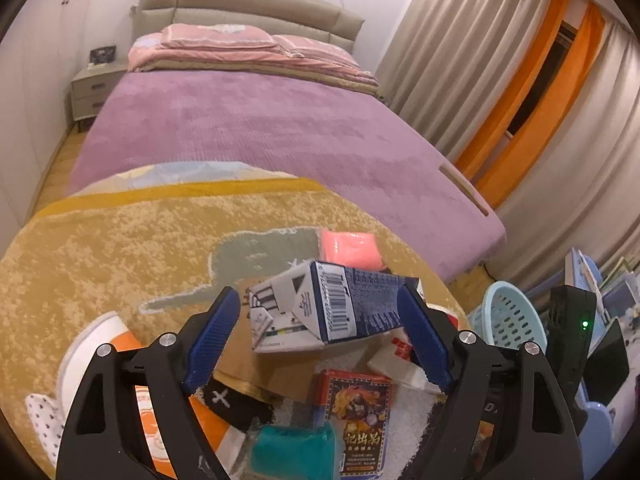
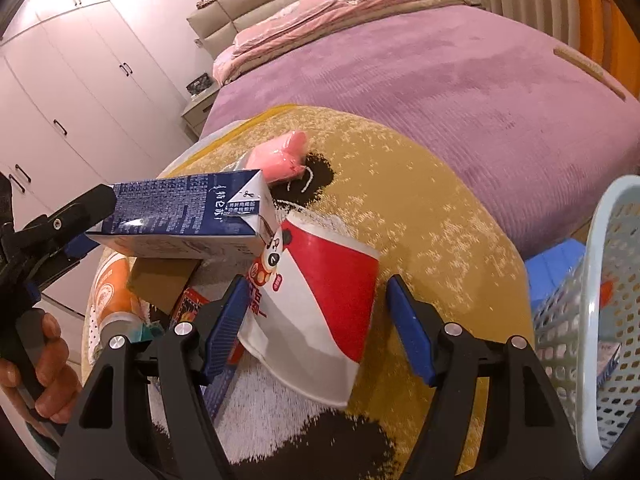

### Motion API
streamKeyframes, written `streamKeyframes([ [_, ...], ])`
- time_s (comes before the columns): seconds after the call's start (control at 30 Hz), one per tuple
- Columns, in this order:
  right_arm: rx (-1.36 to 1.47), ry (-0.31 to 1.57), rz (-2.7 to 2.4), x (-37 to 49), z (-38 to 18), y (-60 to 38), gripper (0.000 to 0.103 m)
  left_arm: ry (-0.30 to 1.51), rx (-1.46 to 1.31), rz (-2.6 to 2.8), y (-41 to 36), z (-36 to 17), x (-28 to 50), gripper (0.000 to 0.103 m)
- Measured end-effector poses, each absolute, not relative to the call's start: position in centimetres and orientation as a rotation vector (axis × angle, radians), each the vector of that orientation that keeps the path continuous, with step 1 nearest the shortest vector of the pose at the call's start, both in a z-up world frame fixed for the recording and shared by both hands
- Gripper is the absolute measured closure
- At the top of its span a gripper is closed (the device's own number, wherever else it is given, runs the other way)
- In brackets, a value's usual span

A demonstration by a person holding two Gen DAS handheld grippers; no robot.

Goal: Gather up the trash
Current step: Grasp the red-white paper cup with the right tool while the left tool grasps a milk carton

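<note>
Your right gripper (image 2: 316, 320) has its blue fingers (image 2: 224, 328) spread wide around a red-and-white paper cup (image 2: 320, 300) that lies on its side on the yellow rug (image 2: 440, 216); the cup sits between the pads, close to the left one and clear of the right. Just right of it stands the pale blue basket (image 2: 600, 320). Your left gripper (image 1: 320, 336) holds the blue-and-white milk carton (image 1: 320, 304) above the rug. In the right wrist view its black tip meets the carton's end. In its own view the right pad touches the carton and the left pad stands slightly off. A pink packet (image 2: 280, 156) lies beyond, near the purple bed (image 2: 440, 80).
</note>
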State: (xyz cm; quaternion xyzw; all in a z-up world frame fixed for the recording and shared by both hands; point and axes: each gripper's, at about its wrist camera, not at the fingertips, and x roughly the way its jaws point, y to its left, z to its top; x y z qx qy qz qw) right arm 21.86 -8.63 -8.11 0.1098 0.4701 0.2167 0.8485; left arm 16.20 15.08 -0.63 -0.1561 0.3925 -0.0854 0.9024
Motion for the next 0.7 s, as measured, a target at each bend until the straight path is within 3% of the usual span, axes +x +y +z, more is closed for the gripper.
streamKeyframes([
  [0.4, 0.198, 0.937, 0.508, 20.2, -6.5, -8.5, 0.058, 0.837, -0.318, -0.223, 13.5, -1.3, 15.7, 0.026],
  [0.7, 0.154, 0.887, 0.429, 18.1, -4.5, -11.1, 0.059, 0.839, -0.252, -0.326, 10.5, -0.9, 13.7, 0.029],
])
